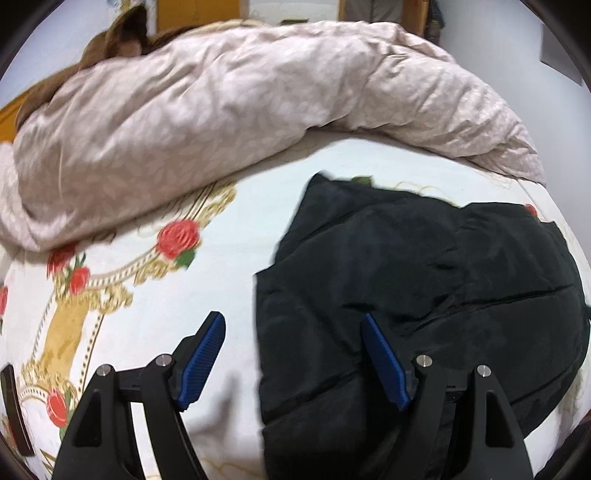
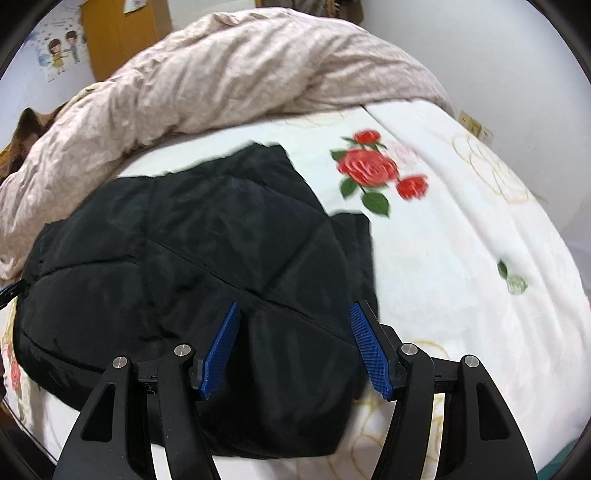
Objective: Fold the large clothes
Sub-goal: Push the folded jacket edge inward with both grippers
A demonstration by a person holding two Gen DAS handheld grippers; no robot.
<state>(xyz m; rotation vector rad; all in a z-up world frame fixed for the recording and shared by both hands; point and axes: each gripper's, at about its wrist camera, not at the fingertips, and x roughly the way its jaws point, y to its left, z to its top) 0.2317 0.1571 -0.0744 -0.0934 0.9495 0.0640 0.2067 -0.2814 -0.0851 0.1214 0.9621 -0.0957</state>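
A black quilted jacket (image 1: pixel 424 277) lies folded into a bundle on the bed, and the right wrist view shows it too, as the jacket (image 2: pixel 177 251). My left gripper (image 1: pixel 291 325) hovers open over the jacket's left edge. One blue pad (image 1: pixel 207 354) is above the sheet and the other is above the black fabric. My right gripper (image 2: pixel 295 308) stands open over the jacket's near right part, both pads wide apart. Neither gripper pinches any cloth.
A crumpled beige duvet (image 1: pixel 221 110) is heaped along the far side of the bed, close behind the jacket. The white sheet with red roses (image 2: pixel 461 240) spreads to the right. A wooden cupboard (image 2: pixel 122 33) stands by the wall beyond.
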